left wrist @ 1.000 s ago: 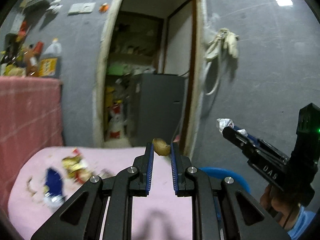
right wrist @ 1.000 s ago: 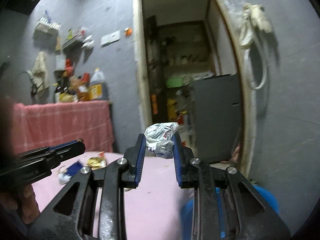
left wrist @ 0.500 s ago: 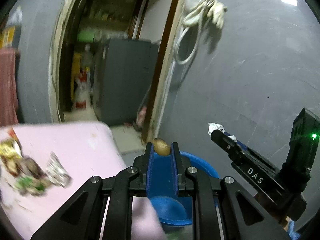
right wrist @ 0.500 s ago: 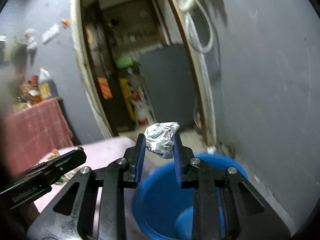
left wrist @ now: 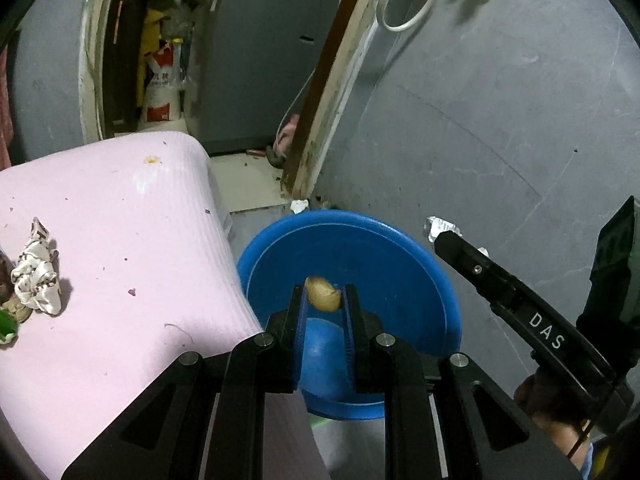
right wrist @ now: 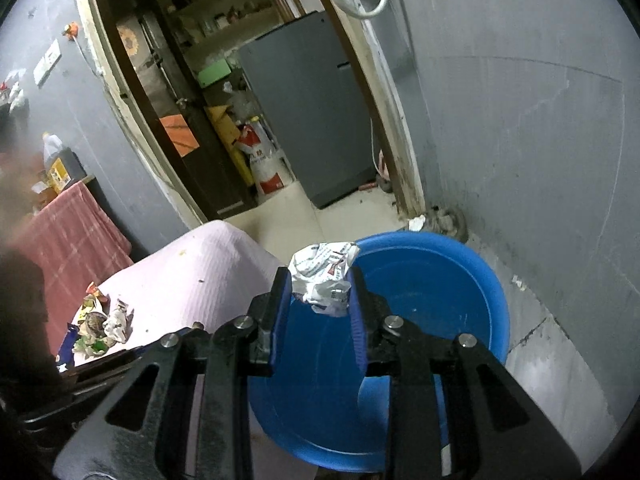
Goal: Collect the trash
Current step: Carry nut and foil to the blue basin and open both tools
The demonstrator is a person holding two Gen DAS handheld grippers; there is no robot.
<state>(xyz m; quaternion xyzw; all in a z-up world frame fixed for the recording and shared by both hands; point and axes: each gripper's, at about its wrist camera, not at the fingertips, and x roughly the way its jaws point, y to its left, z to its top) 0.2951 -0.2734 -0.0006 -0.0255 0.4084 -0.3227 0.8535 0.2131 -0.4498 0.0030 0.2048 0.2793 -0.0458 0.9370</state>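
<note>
Lower centre of the left wrist view: left gripper (left wrist: 323,300) is clamped on a small tan scrap (left wrist: 322,299), pinched at the very tips of the blue pads and sitting over the open mouth of the blue basin (left wrist: 400,264). Basin is on the floor, right up against the corner of the pink-covered table (left wrist: 120,240).

Centre of the right wrist view: right gripper (right wrist: 318,292) is closed around a crumpled white printed wrapper (right wrist: 323,276), which bulges up past the fingertips. It hangs over the near-left rim of the same basin (right wrist: 472,280).

Right gripper also shows at the right edge of the left view (left wrist: 448,236), wrapper tip poking out beyond the basin's right rim.

Leftover trash: crumpled white wrapper (left wrist: 36,276) at the left edge of the table; in the right view a small pile of wrappers (right wrist: 98,326) at lower left. Grey fridge (right wrist: 308,120) stands through the doorway, upper centre.
</note>
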